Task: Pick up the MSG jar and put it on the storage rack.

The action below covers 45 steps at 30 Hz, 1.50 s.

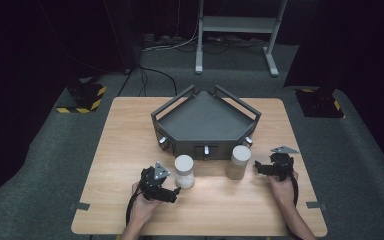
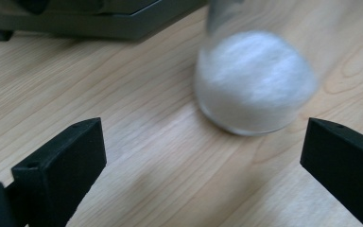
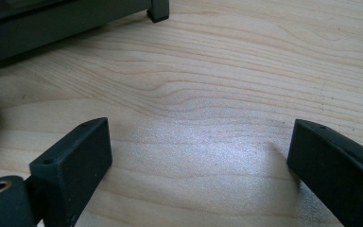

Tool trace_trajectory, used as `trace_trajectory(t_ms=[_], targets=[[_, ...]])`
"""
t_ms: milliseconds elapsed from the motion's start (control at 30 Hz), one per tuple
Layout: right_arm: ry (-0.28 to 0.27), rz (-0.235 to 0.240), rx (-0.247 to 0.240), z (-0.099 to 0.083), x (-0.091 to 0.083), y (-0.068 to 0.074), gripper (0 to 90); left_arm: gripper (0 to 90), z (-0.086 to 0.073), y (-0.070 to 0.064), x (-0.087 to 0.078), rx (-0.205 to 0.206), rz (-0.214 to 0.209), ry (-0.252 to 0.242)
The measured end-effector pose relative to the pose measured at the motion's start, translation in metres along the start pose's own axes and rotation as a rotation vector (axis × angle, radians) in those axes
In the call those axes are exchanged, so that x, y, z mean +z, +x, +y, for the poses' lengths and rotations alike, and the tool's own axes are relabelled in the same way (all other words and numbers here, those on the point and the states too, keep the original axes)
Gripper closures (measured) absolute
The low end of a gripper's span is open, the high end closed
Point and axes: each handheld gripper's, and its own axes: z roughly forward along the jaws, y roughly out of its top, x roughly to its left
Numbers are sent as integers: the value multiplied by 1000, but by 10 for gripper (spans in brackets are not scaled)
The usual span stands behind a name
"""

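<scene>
A clear jar [image 1: 184, 171] with a white lid and white powder stands on the wooden table [image 1: 130, 150]. My left gripper [image 1: 175, 194] is just in front of it, open and empty. In the left gripper view the jar's [image 2: 255, 80] powder-filled base lies beyond my left gripper [image 2: 205, 142], slightly right of the gap. A second jar [image 1: 238, 161], beige and capped, stands to the right. My right gripper [image 1: 256, 168] is open beside it, a little to its right. In the right gripper view the right gripper [image 3: 198, 142] has bare wood between its jaws.
A dark grey five-sided tray [image 1: 172, 120] with raised rails and small knobs on its front sits behind both jars at the table's middle. Its base [image 2: 99, 21] and a foot [image 3: 158, 10] appear in the gripper views. A metal frame [image 1: 237, 25] stands on the floor beyond.
</scene>
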Motion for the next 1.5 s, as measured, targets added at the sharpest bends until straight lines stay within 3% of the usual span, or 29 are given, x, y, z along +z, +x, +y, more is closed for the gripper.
trace_trajectory(t_ms=[333, 533, 967, 1133, 1500], targets=[[0, 1, 0, 0, 0, 0, 75, 28, 6, -12, 5, 26, -45, -25], [-1, 1, -1, 0, 0, 0, 77, 56, 11, -13, 8, 3, -64, -53], [-2, 2, -1, -1, 0, 0, 80, 140, 19, -25, 14, 1, -80, -123], [-2, 1, 0, -1, 0, 0, 82, 172, 19, -27, 16, -36, -90, -158], [-3, 0, 0, -1, -1, 0, 84, 256, 20, -31, 16, -36, -76, -177]])
